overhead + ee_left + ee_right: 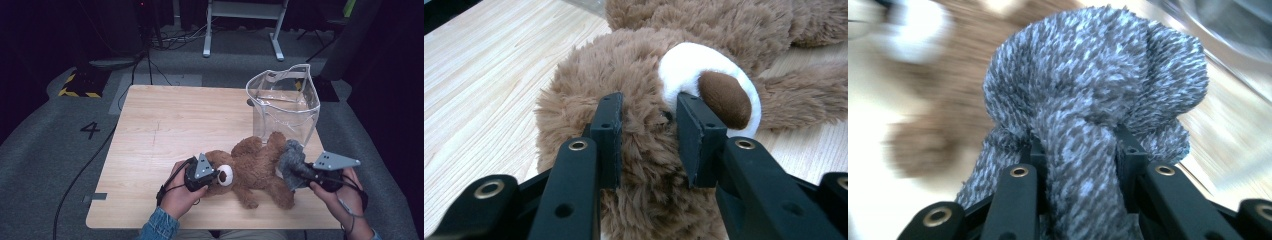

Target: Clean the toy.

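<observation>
Teddy bear (255, 167) lies lengthwise across the table, head in left gripper (212, 179); right gripper (305, 177) pinches grey cloth (292, 162).

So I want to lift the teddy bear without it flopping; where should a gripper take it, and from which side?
Best on the head, where the left gripper already pinches the teddy bear: the plush beside the white muzzle is thick and compresses between the pads. Come from the person's side, level with the table, since the bear lies flat. The limbs would probably dangle.
</observation>
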`<state>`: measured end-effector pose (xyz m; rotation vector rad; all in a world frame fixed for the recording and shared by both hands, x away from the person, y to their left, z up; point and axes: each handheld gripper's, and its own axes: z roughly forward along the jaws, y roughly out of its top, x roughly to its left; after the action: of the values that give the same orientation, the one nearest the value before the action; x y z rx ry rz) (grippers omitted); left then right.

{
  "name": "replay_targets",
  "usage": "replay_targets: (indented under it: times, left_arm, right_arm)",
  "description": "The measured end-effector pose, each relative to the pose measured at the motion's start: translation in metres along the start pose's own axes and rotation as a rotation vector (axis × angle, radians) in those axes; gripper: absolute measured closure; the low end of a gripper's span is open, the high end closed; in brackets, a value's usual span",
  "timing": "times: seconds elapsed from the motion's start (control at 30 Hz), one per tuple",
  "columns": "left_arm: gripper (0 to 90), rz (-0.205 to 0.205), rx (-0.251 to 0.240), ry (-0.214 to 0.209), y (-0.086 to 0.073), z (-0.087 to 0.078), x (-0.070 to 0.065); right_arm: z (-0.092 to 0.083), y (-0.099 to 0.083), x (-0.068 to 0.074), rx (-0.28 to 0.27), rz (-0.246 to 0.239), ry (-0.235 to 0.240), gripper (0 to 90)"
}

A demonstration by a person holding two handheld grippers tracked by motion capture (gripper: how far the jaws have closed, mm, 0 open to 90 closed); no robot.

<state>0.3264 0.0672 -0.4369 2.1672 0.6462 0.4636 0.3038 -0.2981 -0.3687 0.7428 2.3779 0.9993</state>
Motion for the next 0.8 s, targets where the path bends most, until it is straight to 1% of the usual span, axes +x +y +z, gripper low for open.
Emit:
replay_targets:
  times: [0.03,0.07,0.13,0.17,0.2,0.27,0.33,0.4,0.47,0.53,0.57,0.6,0.63,0.67,0.7,0.73,0.77,0.8]
  left_arm:
    - [64.6,0.000,0.001,0.002,0.000,0.000,0.000]
    - [64.6,0.002,0.000,0.002,0.000,0.000,0.000]
    - [64.6,0.009,0.001,0.000,0.000,0.000,-0.001]
    - [64.7,0.011,-0.001,-0.001,0.000,0.000,-0.001]
    - [64.6,0.011,-0.005,-0.003,-0.001,0.000,0.000]
    - [64.7,0.006,-0.009,-0.008,-0.001,0.000,0.000]
    - [64.7,0.002,-0.012,-0.013,-0.002,0.000,0.000]
    - [64.7,0.003,-0.016,-0.017,-0.002,0.001,0.000]
    - [64.6,0.004,-0.013,-0.017,-0.002,0.000,0.000]
    - [64.4,0.004,-0.015,-0.012,-0.002,0.000,0.000]
    - [64.3,0.006,-0.017,-0.006,-0.001,0.000,0.000]
    - [64.1,0.005,-0.017,-0.003,-0.001,0.000,0.000]
    - [63.9,0.003,-0.017,0.002,-0.001,0.000,0.000]
    - [63.9,0.002,-0.018,0.004,-0.001,0.000,0.000]
    - [63.9,0.000,-0.019,0.004,-0.001,0.000,0.000]
    - [63.8,0.000,-0.020,0.004,-0.001,0.000,0.000]
    - [63.9,0.000,-0.020,0.003,-0.001,0.000,0.000]
    - [63.8,0.000,-0.020,0.003,-0.001,0.000,0.000]
  right_arm:
    - [0.001,0.002,0.007,0.001,-0.021,0.016,70.5]
    - [0.006,0.003,0.015,0.011,-0.036,0.042,70.5]
    - [0.022,-0.002,0.026,0.044,-0.044,0.072,70.2]
    - [0.032,-0.007,0.028,0.069,-0.049,0.079,70.2]
    - [0.040,-0.012,0.030,0.096,-0.052,0.075,70.2]
    - [0.049,-0.022,0.032,0.134,-0.041,0.074,70.4]
    - [0.048,-0.029,0.031,0.153,-0.022,0.071,70.7]
    - [0.041,-0.039,0.026,0.188,-0.004,0.055,70.9]
    - [0.036,-0.049,0.023,0.207,0.026,0.049,71.0]
    - [0.030,-0.061,0.018,0.234,0.042,0.034,71.1]
    - [0.026,-0.066,0.016,0.253,0.053,0.020,71.2]
    - [0.020,-0.070,0.011,0.289,0.057,-0.008,71.2]
    - [0.017,-0.071,0.009,0.296,0.051,-0.032,71.2]
    - [0.012,-0.071,0.007,0.285,0.053,-0.056,71.2]
    - [0.006,-0.067,0.008,0.259,0.052,-0.067,71.1]
    - [0.001,-0.061,0.012,0.219,0.054,-0.067,71.1]
    - [-0.002,-0.053,0.018,0.174,0.025,-0.066,71.1]
    - [-0.003,-0.043,0.027,0.142,0.006,-0.054,71.0]
